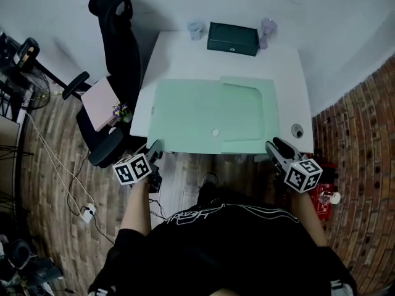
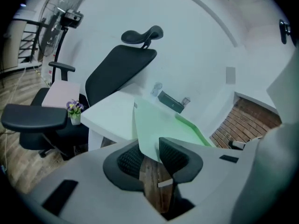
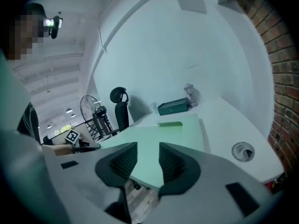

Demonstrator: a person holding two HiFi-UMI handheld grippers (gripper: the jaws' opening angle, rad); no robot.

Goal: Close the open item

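Note:
A pale green folder (image 1: 210, 113) lies spread open on the white desk (image 1: 185, 60), reaching its front edge; a small white button (image 1: 215, 132) sits on it near the front. My left gripper (image 1: 155, 147) hovers at the folder's front left corner. In the left gripper view that corner of the folder (image 2: 149, 125) shows between the pads of the left gripper (image 2: 150, 155), with a gap on both sides. My right gripper (image 1: 274, 145) is at the front right corner. Its jaws (image 3: 148, 160) stand apart, and the folder (image 3: 163, 134) shows in the gap untouched.
A dark green box (image 1: 232, 38) stands at the desk's back edge between two glasses (image 1: 195, 28) (image 1: 267, 29). A cable grommet (image 1: 297, 130) sits front right. A black office chair (image 1: 117, 48) and a small flower pot (image 1: 121, 111) are left of the desk.

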